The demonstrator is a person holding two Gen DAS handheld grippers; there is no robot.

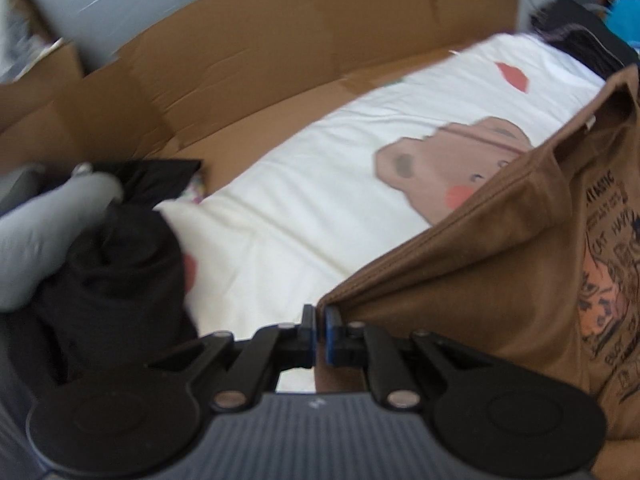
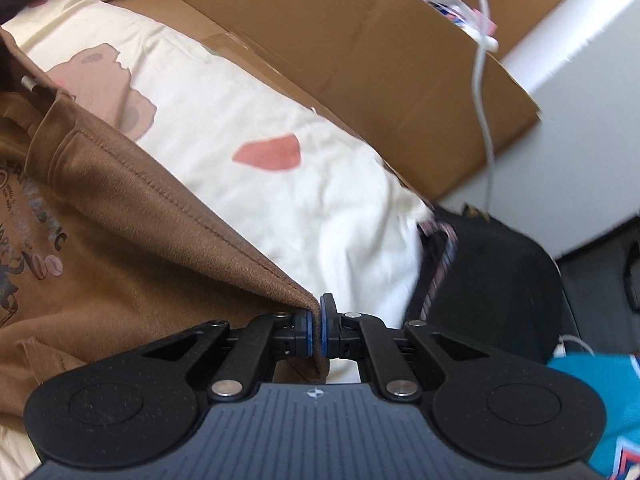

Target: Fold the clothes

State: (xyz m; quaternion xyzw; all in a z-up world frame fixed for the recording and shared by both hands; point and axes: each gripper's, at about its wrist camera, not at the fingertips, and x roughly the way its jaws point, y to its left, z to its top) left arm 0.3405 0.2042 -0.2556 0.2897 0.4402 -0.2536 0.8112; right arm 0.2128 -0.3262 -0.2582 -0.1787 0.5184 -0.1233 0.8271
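A soft brown printed shirt (image 1: 500, 248), with stitched hems, is pinched at two corners by the left hand-held gripper (image 1: 320, 334) and right hand-held gripper (image 2: 316, 330), draped beyond both over a cream printed sheet (image 2: 280, 208).

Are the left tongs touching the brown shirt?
Touching. In the left wrist view, the left tongs are shut on a corner of the brown shirt, with cloth pinched between the pads.
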